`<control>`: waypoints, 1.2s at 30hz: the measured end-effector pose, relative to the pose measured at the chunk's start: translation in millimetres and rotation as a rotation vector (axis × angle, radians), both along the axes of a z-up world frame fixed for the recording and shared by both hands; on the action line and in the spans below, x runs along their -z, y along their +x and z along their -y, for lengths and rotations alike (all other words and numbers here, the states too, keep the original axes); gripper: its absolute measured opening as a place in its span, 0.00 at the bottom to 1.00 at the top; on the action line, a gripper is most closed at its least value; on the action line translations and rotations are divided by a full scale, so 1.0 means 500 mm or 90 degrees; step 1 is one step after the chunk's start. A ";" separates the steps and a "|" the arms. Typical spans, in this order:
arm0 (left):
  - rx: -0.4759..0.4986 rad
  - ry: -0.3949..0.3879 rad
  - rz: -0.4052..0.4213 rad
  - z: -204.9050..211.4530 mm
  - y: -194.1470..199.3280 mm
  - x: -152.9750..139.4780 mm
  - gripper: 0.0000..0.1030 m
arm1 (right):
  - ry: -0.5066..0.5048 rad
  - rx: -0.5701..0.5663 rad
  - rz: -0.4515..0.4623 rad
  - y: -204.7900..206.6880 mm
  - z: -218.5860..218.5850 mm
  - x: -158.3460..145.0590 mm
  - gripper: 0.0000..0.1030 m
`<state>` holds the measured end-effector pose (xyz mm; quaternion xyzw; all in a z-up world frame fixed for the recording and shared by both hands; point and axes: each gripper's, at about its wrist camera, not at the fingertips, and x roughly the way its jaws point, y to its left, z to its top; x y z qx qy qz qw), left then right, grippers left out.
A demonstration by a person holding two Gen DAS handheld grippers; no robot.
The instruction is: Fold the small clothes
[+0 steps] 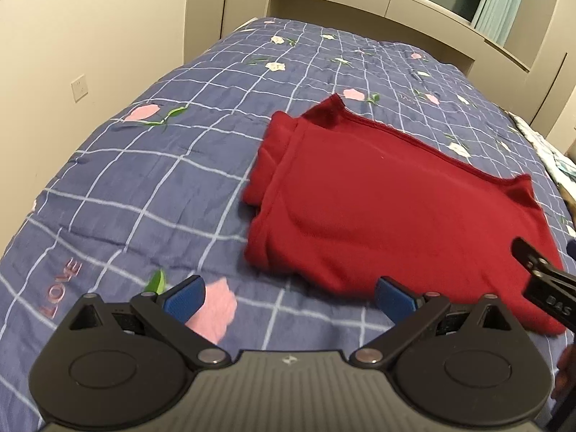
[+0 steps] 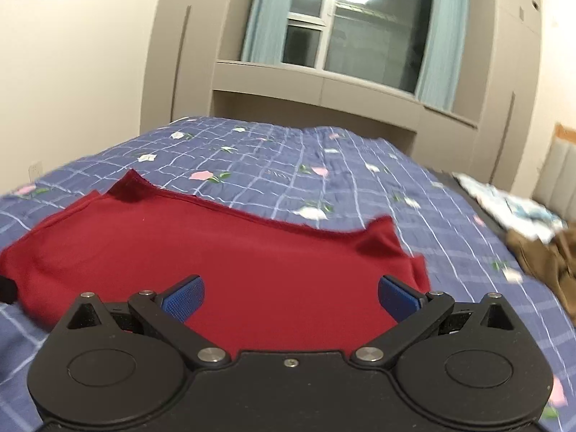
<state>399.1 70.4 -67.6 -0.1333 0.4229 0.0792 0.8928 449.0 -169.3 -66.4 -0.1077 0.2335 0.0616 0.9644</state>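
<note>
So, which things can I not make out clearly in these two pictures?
- Red garment: left wrist view shows only the top; layers beneath are hidden by its own fabric, and the right tool covers its right corner.
- Near hem: right wrist view, hidden behind the right tool.
- Brown clothes and white patterned cloth: right wrist view, blurred and cut by the frame edge.
- Left tool: open, holds nothing.

A blue checked quilt [image 1: 151,187] with pink flowers and the word "LOVE" covers the bed, beneath a curtained window [image 2: 360,25]; a brown garment [image 2: 540,252] and patterned cloth [image 2: 511,205] lie at its far edge
</note>
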 end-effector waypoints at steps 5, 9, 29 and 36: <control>-0.011 -0.007 -0.003 -0.012 0.027 0.011 0.99 | -0.060 -0.025 0.001 0.040 -0.038 0.038 0.99; -0.011 -0.009 -0.009 -0.016 0.034 0.020 0.99 | -0.066 -0.025 -0.029 0.061 -0.046 0.068 0.99; -0.023 -0.011 -0.019 -0.020 0.050 0.046 0.99 | 0.003 -0.015 -0.059 0.070 -0.030 0.097 0.99; -0.030 -0.038 -0.004 -0.031 0.071 0.044 0.99 | 0.009 -0.016 -0.061 0.072 -0.027 0.098 0.99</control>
